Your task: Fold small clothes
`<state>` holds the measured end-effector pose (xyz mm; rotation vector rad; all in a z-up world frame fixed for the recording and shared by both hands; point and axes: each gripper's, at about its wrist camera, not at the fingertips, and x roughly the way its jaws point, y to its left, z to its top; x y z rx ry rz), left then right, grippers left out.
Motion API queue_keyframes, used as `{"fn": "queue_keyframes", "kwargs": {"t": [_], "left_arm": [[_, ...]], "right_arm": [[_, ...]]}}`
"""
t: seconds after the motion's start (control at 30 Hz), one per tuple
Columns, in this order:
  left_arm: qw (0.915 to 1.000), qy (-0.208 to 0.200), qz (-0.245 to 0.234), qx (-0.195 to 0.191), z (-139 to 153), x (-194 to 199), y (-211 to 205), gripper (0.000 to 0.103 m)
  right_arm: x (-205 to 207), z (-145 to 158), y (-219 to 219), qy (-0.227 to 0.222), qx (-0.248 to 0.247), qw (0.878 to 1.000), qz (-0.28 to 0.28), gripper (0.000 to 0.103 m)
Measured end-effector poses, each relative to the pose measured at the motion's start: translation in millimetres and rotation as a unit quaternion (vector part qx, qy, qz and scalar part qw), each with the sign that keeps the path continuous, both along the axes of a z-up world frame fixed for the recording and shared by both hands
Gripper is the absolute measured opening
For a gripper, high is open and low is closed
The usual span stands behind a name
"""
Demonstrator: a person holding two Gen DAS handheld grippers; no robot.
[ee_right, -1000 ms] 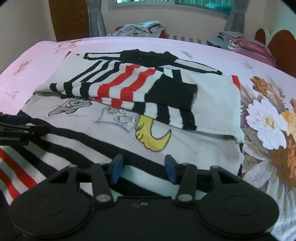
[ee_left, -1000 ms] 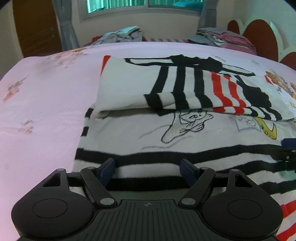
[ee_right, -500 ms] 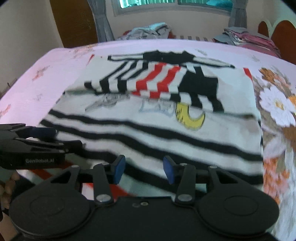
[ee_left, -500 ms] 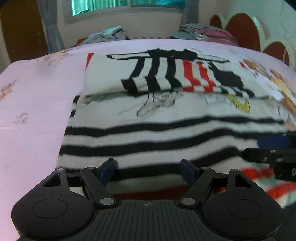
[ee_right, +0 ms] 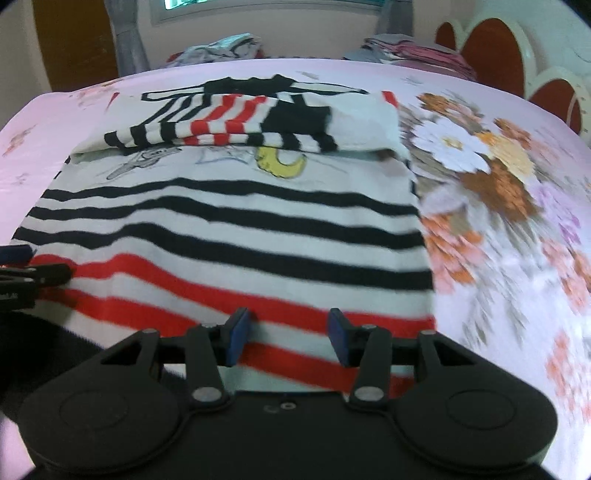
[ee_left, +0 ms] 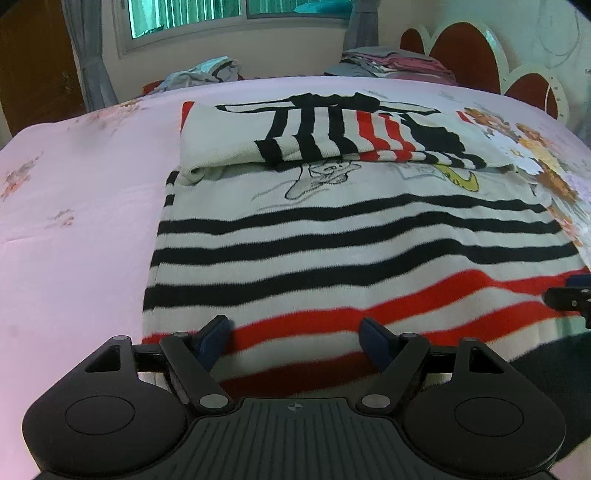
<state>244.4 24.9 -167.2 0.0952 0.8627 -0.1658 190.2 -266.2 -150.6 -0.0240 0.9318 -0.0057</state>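
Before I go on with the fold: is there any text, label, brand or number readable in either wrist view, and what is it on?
No text is readable.
Left gripper side, in the right wrist view: a white brand mark cut off at the frame edge, too small and blurred to read.
Striped sweater: cartoon drawings only, no lettering visible.

A bed (ee_left: 74,206) with a pink floral sheet fills the room. Behind it, a window (ee_left: 221,14) lets in daylight between grey curtains (ee_left: 79,51). A red-and-white scalloped headboard (ee_left: 480,48) stands right, a brown door (ee_left: 33,66) left.
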Motion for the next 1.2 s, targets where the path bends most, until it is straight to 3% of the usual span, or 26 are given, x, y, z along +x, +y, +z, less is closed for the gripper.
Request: {"fn": "queue_keyframes", "kwargs": {"t": [0.43, 0.63, 0.9, 1.07, 1.17, 1.2], "left_arm": [[0.9992, 0.013, 0.014, -0.036, 8, -39, 50, 0.077], [0.9961, 0.036, 0.042, -0.068, 1, -54, 74, 0.077], [0.9942, 0.055, 0.027, -0.088, -3, -69, 73, 0.077], [0.9888, 0.071, 0.023, -0.130, -3, -76, 71, 0.076], [0.9827, 0.079, 0.028, -0.165, -4, -73, 72, 0.076], [0.9820, 0.080, 0.025, -0.169, -4, -72, 70, 0.065]], "right_arm": [[-53, 11, -22, -0.007, -0.003, 0.998, -0.063, 0.062], [-72, 5, -31, 0.005, 0.003, 0.996, -0.090, 0.064], [-82, -4, -33, 0.017, 0.030, 0.995, -0.098, 0.065], [-84, -4, -36, 0.020, 0.064, 0.993, -0.100, 0.061], [-84, -4, -37, 0.018, 0.079, 0.991, -0.102, 0.047], [-84, -4, -37, 0.017, 0.084, 0.991, -0.099, 0.040]]}}
